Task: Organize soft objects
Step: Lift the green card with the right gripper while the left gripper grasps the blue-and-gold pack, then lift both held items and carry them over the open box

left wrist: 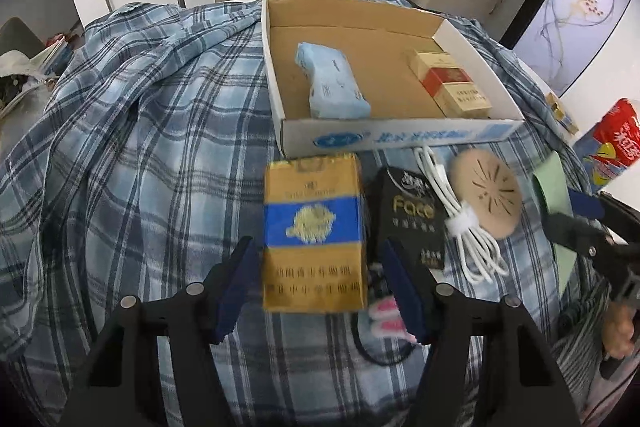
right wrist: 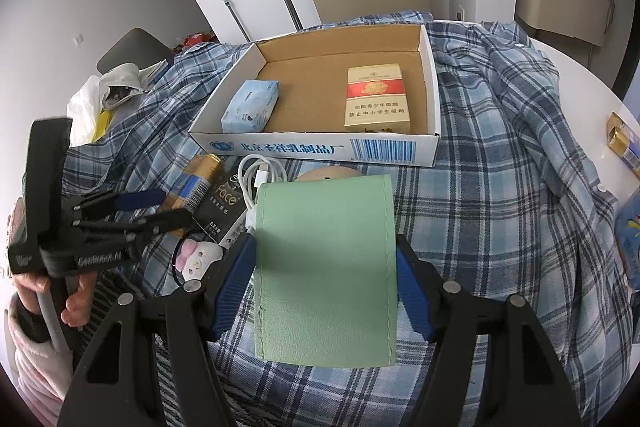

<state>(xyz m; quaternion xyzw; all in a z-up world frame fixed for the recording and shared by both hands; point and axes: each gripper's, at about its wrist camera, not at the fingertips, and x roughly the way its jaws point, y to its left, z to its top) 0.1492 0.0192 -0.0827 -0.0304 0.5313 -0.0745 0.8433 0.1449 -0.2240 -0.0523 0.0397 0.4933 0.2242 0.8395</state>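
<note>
Nearest the lens, the right hand-held gripper point(right wrist: 325, 279) is pinching a pale green pouch point(right wrist: 326, 267) by its two side edges, the blue pads pressing on it. The left hand-held gripper point(left wrist: 316, 283) is framing a gold and blue pack point(left wrist: 315, 231); its jaws are standing half spread, and whether the pads are actually pressing on the pack is hard to say, since motion blur is softening the pack's edges.

To do this step well, the person should probably be carrying each item level over the near wall of the cardboard tray point(right wrist: 320, 147) and setting it on the bare floor between the blue tissue packet point(right wrist: 251, 105) and the red and cream pack point(right wrist: 377, 95), letting go only once it is resting flat.

Outward on the plaid cloth point(left wrist: 132, 131), a black Face packet point(left wrist: 412, 215), a coiled white cable point(left wrist: 460, 215) and a round tan disc point(left wrist: 486, 193) are lying just beside one another in front of the tray.

The green pouch is hiding most of the disc in the right view. A small pink and white charm point(right wrist: 198, 254) is half covered by the gripper, and the counter under the cloth is scarcely showing.
</note>
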